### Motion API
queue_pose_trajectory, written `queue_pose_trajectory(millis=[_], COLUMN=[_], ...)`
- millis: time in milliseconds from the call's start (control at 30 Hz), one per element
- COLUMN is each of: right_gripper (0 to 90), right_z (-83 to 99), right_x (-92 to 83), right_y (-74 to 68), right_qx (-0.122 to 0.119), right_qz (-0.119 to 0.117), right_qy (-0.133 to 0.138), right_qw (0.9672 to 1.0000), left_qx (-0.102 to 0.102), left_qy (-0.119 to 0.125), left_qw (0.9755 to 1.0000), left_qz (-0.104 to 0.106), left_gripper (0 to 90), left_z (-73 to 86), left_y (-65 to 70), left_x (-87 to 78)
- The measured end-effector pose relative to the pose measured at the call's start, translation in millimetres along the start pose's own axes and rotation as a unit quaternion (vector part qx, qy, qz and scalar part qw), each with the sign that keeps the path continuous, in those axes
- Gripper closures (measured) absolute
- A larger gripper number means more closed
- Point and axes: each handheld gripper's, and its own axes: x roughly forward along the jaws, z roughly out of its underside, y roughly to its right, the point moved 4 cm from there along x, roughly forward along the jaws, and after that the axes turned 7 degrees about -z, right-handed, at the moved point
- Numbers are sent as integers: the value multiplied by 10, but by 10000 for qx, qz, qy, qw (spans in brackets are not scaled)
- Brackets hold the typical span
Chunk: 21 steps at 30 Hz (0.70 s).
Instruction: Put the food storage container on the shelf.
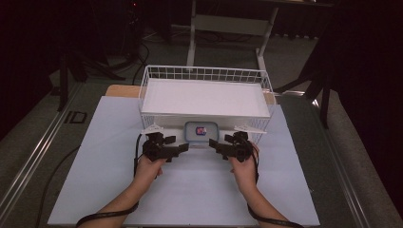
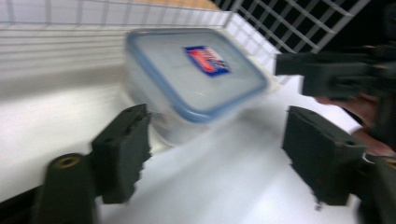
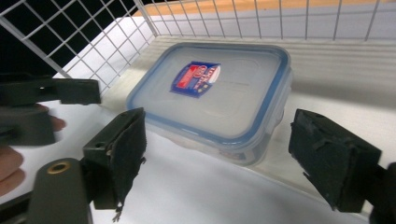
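Step in hand: the container (image 1: 201, 132), a lidded clear box with a blue rim, is judged just set down or about to be gripped; it stands on the surface (image 1: 114, 142) at frame centre, against the front of the wire basket (image 1: 204, 76).
Left gripper (image 1: 183, 147): fingers spread, nothing pinched, held left of the container.
Right gripper (image 1: 214, 143): fingers spread, nothing pinched, held right of it.
Next move: a square approach from both sides is called for.
High view: both forearms and the whole basket are shown.
Gripper views: the lid label (image 3: 196, 78) and the clear gap between pads and box are shown.
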Motion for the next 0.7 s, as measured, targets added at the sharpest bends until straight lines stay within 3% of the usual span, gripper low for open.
queue_pose_trajectory(millis=[100,167,233,367,500,567,700], right_gripper=[183,185,191,166,109,109,113], right_z=[22,30,60,86,127,136,180], right_x=[-48,-60,-80,-120,-128,-131,-89], right_y=[-46,-62,-128,-219,-307,-350,-379], right_qx=[-80,-149,-397,-623,-809,-777,-750], right_qz=[-16,-27,-148,-242,-131,-271,-262], right_qy=[4,4,-20,44,-115,-36,-42], right_qw=[10000,9999,9991,9978,9966,9966,9968], left_qx=[255,372,544,510,839,932,1018], left_qy=[75,135,166,210,207,149,130], left_qw=[9996,9992,9984,9985,9963,9955,9947], left_qz=[46,-60,-59,52,29,45,61], left_gripper=[147,38,8,8,8,8,8], left_z=[24,29,30,37,108,163,252], left_y=[90,118,187,266,385,440,516], left_x=[-120,-163,-282,-438,-603,-686,-847])
